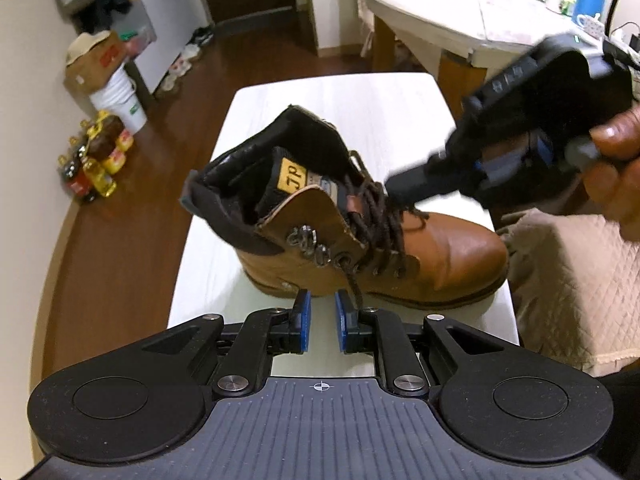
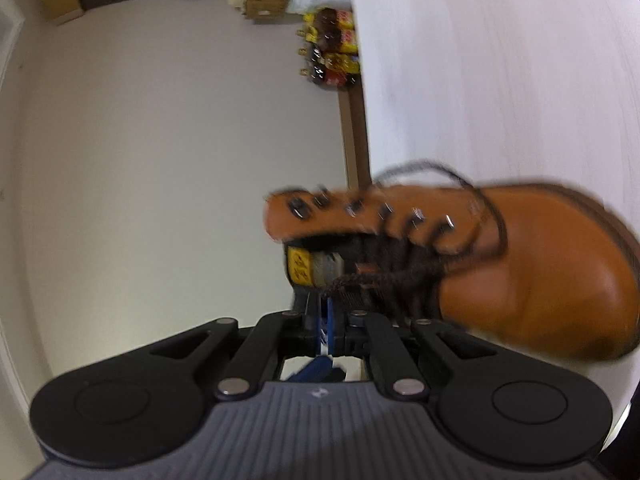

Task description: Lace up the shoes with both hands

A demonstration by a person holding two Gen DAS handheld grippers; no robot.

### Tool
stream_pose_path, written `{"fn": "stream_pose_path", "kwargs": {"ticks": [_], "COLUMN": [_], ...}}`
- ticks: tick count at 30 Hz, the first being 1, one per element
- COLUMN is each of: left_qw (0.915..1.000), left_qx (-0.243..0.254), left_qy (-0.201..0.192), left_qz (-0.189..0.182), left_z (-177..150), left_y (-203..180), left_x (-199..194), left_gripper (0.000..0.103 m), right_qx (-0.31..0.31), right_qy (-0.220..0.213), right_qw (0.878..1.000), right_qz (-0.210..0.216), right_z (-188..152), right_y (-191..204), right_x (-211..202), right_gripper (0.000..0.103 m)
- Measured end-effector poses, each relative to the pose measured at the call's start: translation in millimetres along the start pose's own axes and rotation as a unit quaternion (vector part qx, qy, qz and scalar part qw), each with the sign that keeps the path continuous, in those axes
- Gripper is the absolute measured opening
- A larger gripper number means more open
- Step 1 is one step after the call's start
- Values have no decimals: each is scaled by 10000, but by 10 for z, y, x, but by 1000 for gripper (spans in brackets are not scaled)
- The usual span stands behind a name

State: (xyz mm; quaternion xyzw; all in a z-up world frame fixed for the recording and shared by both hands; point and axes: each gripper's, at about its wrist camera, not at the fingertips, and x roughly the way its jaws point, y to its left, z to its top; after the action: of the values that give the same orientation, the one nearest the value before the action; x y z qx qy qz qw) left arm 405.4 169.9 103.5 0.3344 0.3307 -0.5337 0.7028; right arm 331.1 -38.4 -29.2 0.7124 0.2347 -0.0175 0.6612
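Observation:
A brown leather boot [image 1: 400,256] stands on the white table [image 1: 280,92], toe to the right, with dark brown laces across its tongue. One loose lace end [image 1: 352,280] hangs from a near-side eyelet and runs down beside the right pad of my left gripper [image 1: 322,316]. That gripper is open just in front of the boot's heel side, with nothing between its blue pads. My right gripper [image 1: 400,186], held by a hand [image 1: 616,168], reaches onto the laces from the right. In the blurred, rolled right wrist view, the right gripper [image 2: 326,308] is shut on a lace [image 2: 348,280] coming off the boot [image 2: 540,272].
Several oil bottles [image 1: 96,156] stand on the wooden floor at left, beside a cardboard box on a white bucket [image 1: 96,60]. A second table [image 1: 460,12] stands behind. A beige quilted cover [image 1: 572,280] lies close to the table's right edge.

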Motion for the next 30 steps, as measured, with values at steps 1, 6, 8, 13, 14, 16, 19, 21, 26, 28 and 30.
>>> {"fn": "stream_pose_path", "kwargs": {"ticks": [1,6,8,13,14,16,19,21,26,28,30], "left_qw": [10000,9984,9975,9970,9968,9965,9959,9953,9948,9945,9938], "left_qx": [60,525,671,754,775,819,882,942,965,994,1045], "left_qy": [-46,-166,-172,-62,-48,-50,-56,-61,-163,-182,-206], "left_qz": [18,-145,-159,-167,-166,-181,-208,-227,-263,-288,-329], "left_z": [9,64,53,-3,-16,-34,-60,-80,-103,-105,-105], "left_y": [-7,-87,-110,-53,-43,-26,-10,1,32,40,51], "left_x": [14,30,19,64,70,66,58,56,46,50,55], "left_gripper": [14,15,16,16,16,16,16,16,16,16,16], "right_qx": [107,293,268,257,230,151,49,-3,-38,-36,-16], "right_qy": [-59,-524,-643,-880,-911,-967,-1048,-1185,-1221,-1275,-1376], "right_qw": [9999,9980,9973,9951,9949,9944,9938,9925,9921,9914,9899], "right_qz": [11,187,242,364,378,394,370,315,284,279,331], "right_z": [-55,-225,-219,-257,-279,-323,-384,-422,-476,-508,-534], "right_y": [-56,-147,-107,-113,-103,-82,-44,-32,-35,-33,-26], "right_x": [8,-38,-24,83,94,86,98,99,127,138,124], "right_gripper": [4,4,4,4,4,4,4,4,4,4,4]}}
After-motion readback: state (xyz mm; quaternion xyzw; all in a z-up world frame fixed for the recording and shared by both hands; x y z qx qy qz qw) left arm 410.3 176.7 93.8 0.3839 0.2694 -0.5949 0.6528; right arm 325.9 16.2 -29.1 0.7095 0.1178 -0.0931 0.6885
